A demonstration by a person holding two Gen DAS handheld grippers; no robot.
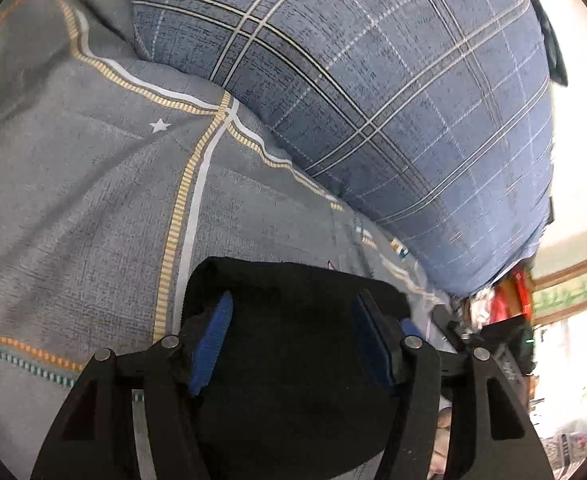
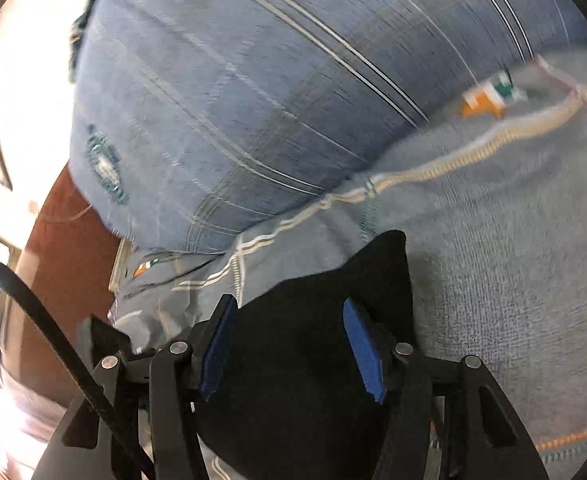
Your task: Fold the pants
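The black pants (image 1: 293, 344) lie on a grey bedsheet (image 1: 93, 184), and their fabric fills the space between my left gripper's (image 1: 293, 300) blue-padded fingers (image 1: 213, 332). The jaws stand wide apart, not closed on the cloth. In the right wrist view the black pants (image 2: 313, 344) also lie between my right gripper's (image 2: 289, 304) spread fingers (image 2: 363, 352), with a pointed corner of fabric sticking up toward the far right. That view is blurred by motion.
A large blue plaid pillow (image 1: 373, 80) rests on the sheet just beyond the pants, also in the right wrist view (image 2: 233, 92). The sheet (image 2: 493, 240) carries yellow and white stripes. Clutter and a window (image 1: 565, 292) sit at the far right; a brown floor (image 2: 65, 240) lies left.
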